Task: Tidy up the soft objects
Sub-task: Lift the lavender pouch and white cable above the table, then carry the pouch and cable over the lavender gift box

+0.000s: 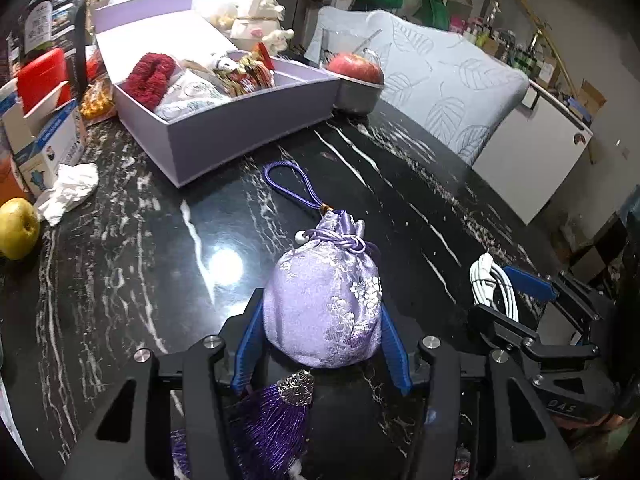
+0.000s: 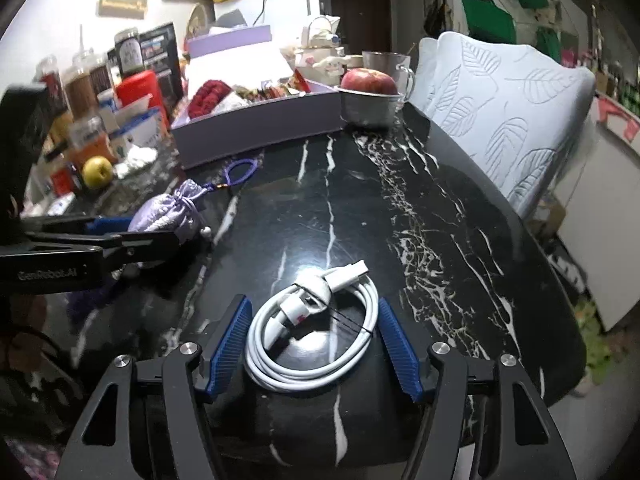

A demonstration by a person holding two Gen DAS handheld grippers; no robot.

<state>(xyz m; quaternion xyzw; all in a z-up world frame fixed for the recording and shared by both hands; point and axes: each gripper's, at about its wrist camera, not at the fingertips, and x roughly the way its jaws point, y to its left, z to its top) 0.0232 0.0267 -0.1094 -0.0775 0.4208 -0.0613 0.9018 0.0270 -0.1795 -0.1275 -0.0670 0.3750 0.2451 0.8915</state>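
A lilac brocade drawstring pouch (image 1: 324, 300) rests on the black marble table (image 1: 140, 280) between the blue pads of my left gripper (image 1: 320, 304), which press on both its sides. Its purple cord loop (image 1: 288, 180) trails toward the open lilac box (image 1: 224, 136), and its purple tassel (image 1: 272, 420) lies under the jaws. In the right wrist view, my right gripper (image 2: 313, 302) is closed around a coiled white cable (image 2: 312, 340), pads against the coil's edges. The pouch (image 2: 168, 214) and the left gripper (image 2: 132, 228) show at the left there.
The lilac box holds a red knitted piece (image 1: 150, 76) and several small items. A red apple (image 1: 356, 68) sits in a metal bowl beside it. A yellow apple (image 1: 18, 228), crumpled tissue (image 1: 68, 192) and cartons crowd the left edge. A leaf-patterned cushion (image 1: 448, 88) lies beyond the table's right rim.
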